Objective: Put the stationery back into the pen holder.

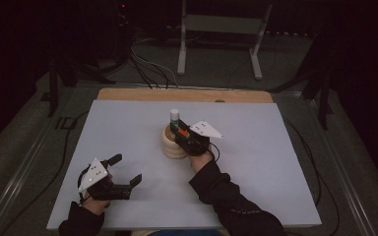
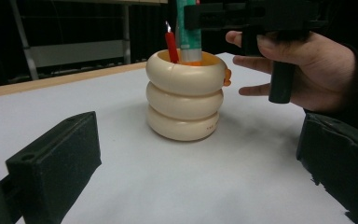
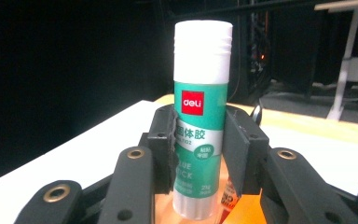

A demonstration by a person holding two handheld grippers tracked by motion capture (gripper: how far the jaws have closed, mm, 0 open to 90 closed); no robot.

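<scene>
A white sheet (image 1: 128, 128) covers the wooden table (image 1: 142, 93) at frame centre; beyond it, at upper centre, a pale metal stand (image 1: 221, 29) rests on grey floor amid trailing black cables (image 1: 147, 66).

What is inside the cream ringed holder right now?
In the cream ringed holder stand a glue stick, clamped by the right tool, and a red pen. Their lower ends are hidden by the holder's wall.

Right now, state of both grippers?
Left gripper: open, holding nothing, resting on the table.
Right gripper: shut on the glue stick, upright in the cream holder.
</scene>
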